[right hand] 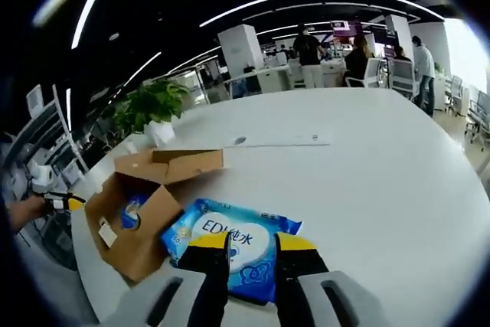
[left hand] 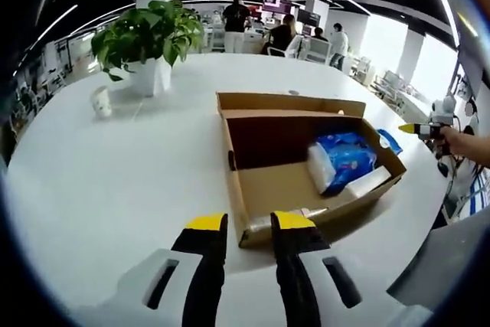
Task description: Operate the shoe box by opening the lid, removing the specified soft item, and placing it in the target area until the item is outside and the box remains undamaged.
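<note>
The brown cardboard shoe box (left hand: 253, 189) stands open on the white table, lid flap folded back. Inside lie a blue soft pack (left hand: 344, 160) and a white item (left hand: 367, 183). My left gripper (left hand: 250, 223) is open just before the box's near wall, nothing between its jaws. A second blue wipes pack (right hand: 230, 246) lies flat on the table beside the box (right hand: 142, 223). My right gripper (right hand: 253, 244) hovers over this pack's near edge, jaws apart, the pack showing between them. The right gripper (left hand: 419, 128) also shows past the box's far side.
A potted plant (left hand: 149, 44) and a small white cup (left hand: 101, 102) stand at the table's far left. A thin strip (right hand: 276, 142) lies on the table (right hand: 367, 181) behind the box. People and desks fill the office beyond. A hand (right hand: 23, 210) holds the left gripper.
</note>
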